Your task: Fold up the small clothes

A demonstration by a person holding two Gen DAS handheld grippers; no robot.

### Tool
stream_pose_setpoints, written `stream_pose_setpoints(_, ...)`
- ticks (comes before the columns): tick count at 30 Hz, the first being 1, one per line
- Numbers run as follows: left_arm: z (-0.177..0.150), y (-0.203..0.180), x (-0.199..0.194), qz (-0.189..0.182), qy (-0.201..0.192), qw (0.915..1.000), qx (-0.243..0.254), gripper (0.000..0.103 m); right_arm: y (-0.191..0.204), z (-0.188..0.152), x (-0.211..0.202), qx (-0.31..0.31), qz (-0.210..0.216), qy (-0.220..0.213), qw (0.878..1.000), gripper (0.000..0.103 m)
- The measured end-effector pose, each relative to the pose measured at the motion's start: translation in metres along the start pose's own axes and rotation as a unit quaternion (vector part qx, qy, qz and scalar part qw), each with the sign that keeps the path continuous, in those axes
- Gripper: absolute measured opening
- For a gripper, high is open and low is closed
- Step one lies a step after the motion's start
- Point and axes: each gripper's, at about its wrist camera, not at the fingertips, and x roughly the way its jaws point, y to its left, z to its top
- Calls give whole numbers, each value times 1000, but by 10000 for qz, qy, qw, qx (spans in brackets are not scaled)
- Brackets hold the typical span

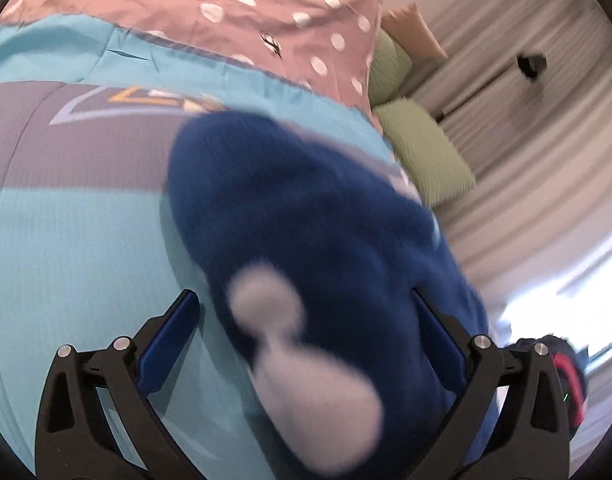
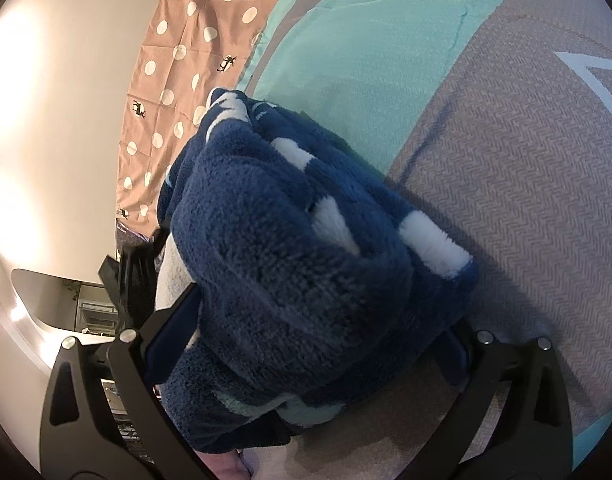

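Observation:
A small dark blue fleece garment [image 1: 306,208] with white patches lies bunched on a turquoise and grey bedspread [image 1: 74,240]. In the left wrist view it is blurred and sits between the wide-open fingers of my left gripper [image 1: 306,312], which are not clamped on it. In the right wrist view the same garment [image 2: 290,280] fills the space between the fingers of my right gripper [image 2: 318,328], which stand wide apart with the fleece heaped between them. The other gripper [image 2: 130,280] shows behind the garment at left.
A pink sheet with white dots [image 1: 242,8] covers the bed beyond the bedspread. Green pillows [image 1: 422,152] lie at the bed's right edge beside a pale curtain [image 1: 546,128]. A white wall [image 2: 54,120] is left of the bed.

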Motion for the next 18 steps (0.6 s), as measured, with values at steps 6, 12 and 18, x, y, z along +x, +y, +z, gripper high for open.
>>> stream_pose_setpoints(6, 23, 3, 30, -392, -15, 9991, -171, 79, 6, 1, 2, -212, -85, -301, 9993, 92)
stream_pose_setpoints(12, 29, -35, -6, -375, -464, 9964, 596, 50, 62, 19, -12, -2089, -315, -837, 9738, 59)
stream_pose_setpoints(18, 90, -69, -59, 245, -1416, 9832, 1121, 51, 154, 120, 27, -3209, 358, -650, 9442, 60)
